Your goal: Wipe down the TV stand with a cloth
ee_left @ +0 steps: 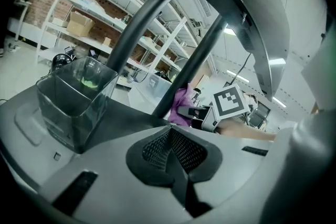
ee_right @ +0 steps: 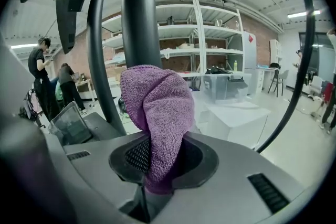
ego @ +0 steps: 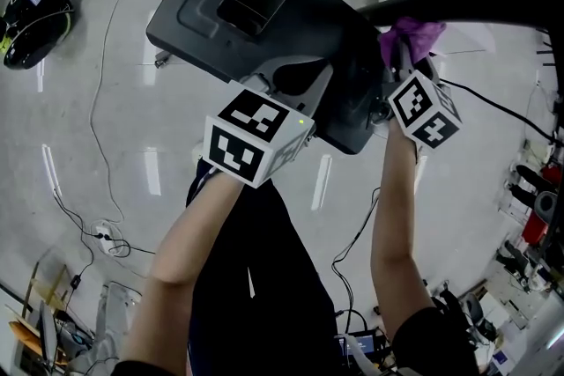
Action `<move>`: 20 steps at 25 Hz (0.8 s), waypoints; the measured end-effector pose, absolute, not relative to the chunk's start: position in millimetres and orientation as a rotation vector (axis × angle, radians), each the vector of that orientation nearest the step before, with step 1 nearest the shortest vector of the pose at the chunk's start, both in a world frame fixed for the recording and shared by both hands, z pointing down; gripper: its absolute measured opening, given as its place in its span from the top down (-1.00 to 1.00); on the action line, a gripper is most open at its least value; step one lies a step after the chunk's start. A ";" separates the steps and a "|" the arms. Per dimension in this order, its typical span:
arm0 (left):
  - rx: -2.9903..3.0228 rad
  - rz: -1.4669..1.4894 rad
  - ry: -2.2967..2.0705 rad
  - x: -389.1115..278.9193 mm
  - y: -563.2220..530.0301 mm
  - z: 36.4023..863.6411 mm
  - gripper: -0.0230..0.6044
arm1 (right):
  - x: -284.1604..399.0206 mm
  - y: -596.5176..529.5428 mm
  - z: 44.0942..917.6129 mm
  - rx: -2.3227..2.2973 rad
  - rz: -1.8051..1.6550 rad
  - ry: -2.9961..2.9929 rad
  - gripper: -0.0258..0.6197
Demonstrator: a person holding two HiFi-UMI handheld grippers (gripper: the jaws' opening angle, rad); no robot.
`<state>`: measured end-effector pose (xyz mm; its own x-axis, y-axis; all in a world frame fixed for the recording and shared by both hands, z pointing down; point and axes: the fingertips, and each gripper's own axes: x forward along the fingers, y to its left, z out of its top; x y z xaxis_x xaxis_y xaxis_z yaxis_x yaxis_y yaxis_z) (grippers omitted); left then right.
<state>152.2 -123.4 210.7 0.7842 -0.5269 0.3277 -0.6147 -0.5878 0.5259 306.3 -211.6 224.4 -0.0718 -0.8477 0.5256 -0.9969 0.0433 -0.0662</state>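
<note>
While the right gripper holds its jaws clamped on the purple cloth, the cloth's bunched top lies against a dark upright tube of the TV stand. The left gripper, jaws together with nothing between them, is held low over the stand's black base, just beside the right gripper. Grey floor with trailing cables lies below.

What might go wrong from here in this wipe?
The cloth is bunched in the right gripper by the pole; it may snag or pull free. The shut left gripper sits near the clear box on the tray and might knock it. Floor cables could trip the person.
</note>
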 end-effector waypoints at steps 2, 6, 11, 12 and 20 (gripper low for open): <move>2.327 0.183 -0.851 150.2 -123.1 214.2 0.91 | 304.5 -209.3 233.2 1.855 0.627 -1.975 0.64; 2.317 0.193 -0.852 151.0 -121.2 219.3 0.90 | 298.3 -207.5 243.4 1.837 0.677 -1.981 0.64; 2.316 0.196 -0.852 153.5 -119.3 219.7 0.91 | 292.4 -208.0 248.3 1.805 0.717 -1.994 0.64; 2.316 0.197 -0.853 153.2 -119.3 219.5 0.90 | 293.4 -208.1 248.3 1.809 0.722 -1.993 0.64; 2.304 0.201 -0.850 144.3 -115.3 215.6 0.91 | 283.4 -195.1 244.6 1.834 0.784 -1.980 0.64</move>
